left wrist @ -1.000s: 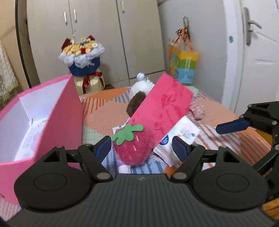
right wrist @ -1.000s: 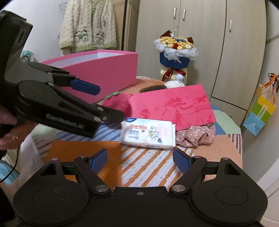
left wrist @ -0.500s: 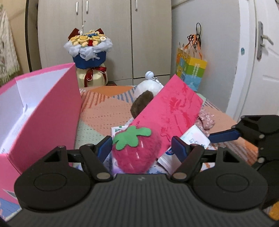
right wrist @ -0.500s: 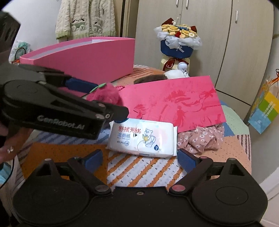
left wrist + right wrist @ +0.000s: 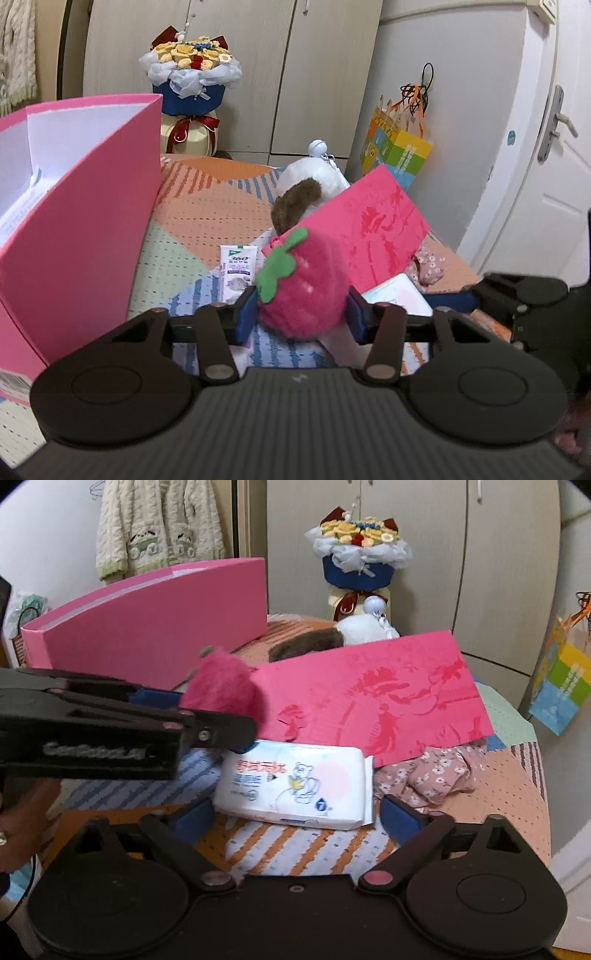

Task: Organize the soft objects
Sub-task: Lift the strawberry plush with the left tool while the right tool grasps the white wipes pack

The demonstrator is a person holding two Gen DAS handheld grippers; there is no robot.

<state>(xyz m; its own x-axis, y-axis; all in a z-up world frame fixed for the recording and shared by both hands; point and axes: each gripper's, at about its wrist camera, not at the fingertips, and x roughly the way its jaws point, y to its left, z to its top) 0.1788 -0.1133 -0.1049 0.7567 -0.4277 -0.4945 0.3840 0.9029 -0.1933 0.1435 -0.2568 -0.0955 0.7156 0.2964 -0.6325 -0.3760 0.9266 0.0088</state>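
Left wrist: left gripper (image 5: 301, 314) jaws just closed onto strawberry (image 5: 304, 291) beside box (image 5: 85, 221), ready for lifting; right gripper (image 5: 295, 812) wide open astride wipes (image 5: 295, 779), gripping nothing.

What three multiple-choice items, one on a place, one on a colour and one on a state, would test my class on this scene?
1. Where does the wipes pack lie?
A. inside the pink box
B. on the cloth, between the right gripper's open fingers
C. on the bouquet

2. What colour is the strawberry's leaf?
A. green
B. blue
C. yellow

3. What is the left gripper doing?
A. standing wide open, empty
B. closing on the strawberry
C. holding the floral fabric

Answers: 1 B, the pack sits ahead of the right gripper, untouched. 2 A, the felt leaf is green. 3 B, both blue pads press the plush sides.
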